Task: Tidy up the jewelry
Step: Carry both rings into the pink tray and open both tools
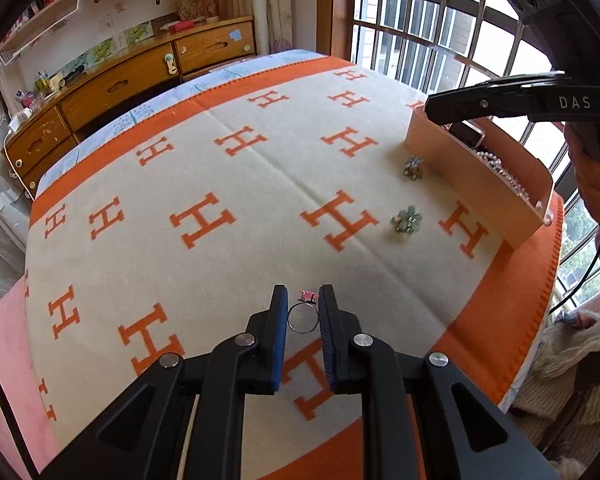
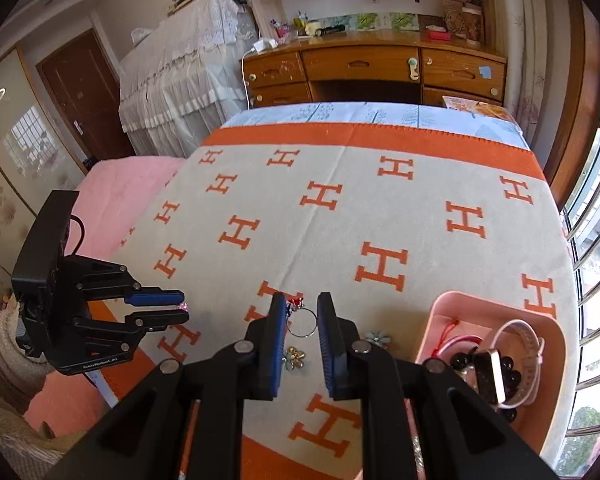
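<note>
My left gripper (image 1: 303,300) is shut on a silver ring with a pink stone (image 1: 302,315), held above the blanket. My right gripper (image 2: 299,306) is shut on a silver ring with a red charm (image 2: 302,321), above the blanket to the left of the pink tray (image 2: 556,330). The tray holds a pink-strap watch (image 2: 496,372), dark beads and a red cord. Two flower brooches (image 1: 406,219) (image 1: 413,166) lie on the blanket beside the tray (image 1: 472,178). In the right wrist view the left gripper (image 2: 182,307) is at the bed's left edge.
The bed is covered by a cream blanket with orange H marks (image 1: 236,184). A wooden desk with drawers (image 2: 364,68) stands past the far end. A barred window (image 1: 440,40) runs along the tray side. A pink sheet (image 2: 116,196) lies on the other side.
</note>
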A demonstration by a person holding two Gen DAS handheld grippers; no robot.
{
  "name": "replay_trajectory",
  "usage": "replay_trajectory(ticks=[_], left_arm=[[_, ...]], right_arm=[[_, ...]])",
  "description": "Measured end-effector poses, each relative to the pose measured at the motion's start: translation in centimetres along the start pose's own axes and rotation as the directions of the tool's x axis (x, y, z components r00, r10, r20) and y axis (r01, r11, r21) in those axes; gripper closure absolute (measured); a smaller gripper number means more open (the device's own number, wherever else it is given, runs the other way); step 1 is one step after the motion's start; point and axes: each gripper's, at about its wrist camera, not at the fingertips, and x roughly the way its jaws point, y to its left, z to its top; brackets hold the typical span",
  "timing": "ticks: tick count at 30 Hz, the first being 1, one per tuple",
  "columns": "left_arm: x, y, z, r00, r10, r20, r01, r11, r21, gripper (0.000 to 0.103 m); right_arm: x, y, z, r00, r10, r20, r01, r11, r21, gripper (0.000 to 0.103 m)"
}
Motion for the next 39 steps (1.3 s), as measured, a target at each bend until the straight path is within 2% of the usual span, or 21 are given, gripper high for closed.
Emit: replay_trajectory(ticks=[5, 8, 12, 15, 18, 22, 29, 31, 35, 37, 39], left_arm=[[-1.9, -3.4, 3.5, 0.995, -0.048, 0.085, 0.047, 0.999, 0.011, 0.090], [-2.5, -6.0, 5.8, 0.984, -0.106, 0.145, 0.106, 0.994, 0.010, 0.090], [-2.0, -9.6, 8.8, 0.968, -0.173, 0.182, 0.173, 0.985, 0.013, 0.090], [-0.8, -11.8, 10.6, 0.962, -0.210, 0.176, 0.211, 0.977, 0.012, 0.090], [1.1, -13.8, 11.8, 0.967, -0.208, 0.146, 0.208, 0.978, 0.012, 0.090], [4.0, -15.4, 12.7, 0.982, -0.159, 0.101, 0.159, 0.987, 0.010, 0.090], [7.1, -16.5, 13.4, 0.988, -0.148, 0.044, 0.148, 0.989, -0.007, 0.089], [7.4, -16.4, 13.4, 0.988, -0.146, 0.040, 0.147, 0.989, -0.014, 0.083], [7.3, -15.9, 13.4, 0.988, -0.147, 0.037, 0.148, 0.989, -0.031, 0.081], [7.1, -15.6, 13.3, 0.988, -0.150, 0.039, 0.152, 0.987, -0.043, 0.076], [6.6, -15.2, 13.1, 0.989, -0.142, 0.051, 0.145, 0.988, -0.060, 0.056]], right_arm=[[-5.0, -2.2, -1.5, 0.995, -0.018, 0.096, 0.012, 0.998, 0.068, 0.088], [-7.7, -4.0, -2.4, 0.990, -0.049, 0.130, 0.034, 0.993, 0.113, 0.088], [-10.6, -6.4, -3.8, 0.985, -0.086, 0.153, 0.061, 0.985, 0.161, 0.088], [-11.6, -7.9, -5.1, 0.984, -0.098, 0.152, 0.068, 0.979, 0.192, 0.088], [-11.7, -9.2, -6.4, 0.987, -0.091, 0.136, 0.059, 0.974, 0.220, 0.088], [-10.8, -10.8, -7.8, 0.992, -0.063, 0.108, 0.034, 0.968, 0.249, 0.087], [-8.7, -12.1, -8.7, 0.997, -0.057, 0.060, 0.039, 0.963, 0.268, 0.086], [-8.2, -12.2, -8.7, 0.997, -0.055, 0.048, 0.040, 0.962, 0.270, 0.085], [-8.0, -12.3, -8.8, 0.997, -0.065, 0.050, 0.049, 0.962, 0.270, 0.085], [-8.2, -12.4, -8.6, 0.996, -0.068, 0.059, 0.049, 0.960, 0.274, 0.085], [-8.5, -12.2, -8.6, 0.995, -0.070, 0.069, 0.049, 0.961, 0.271, 0.085]])
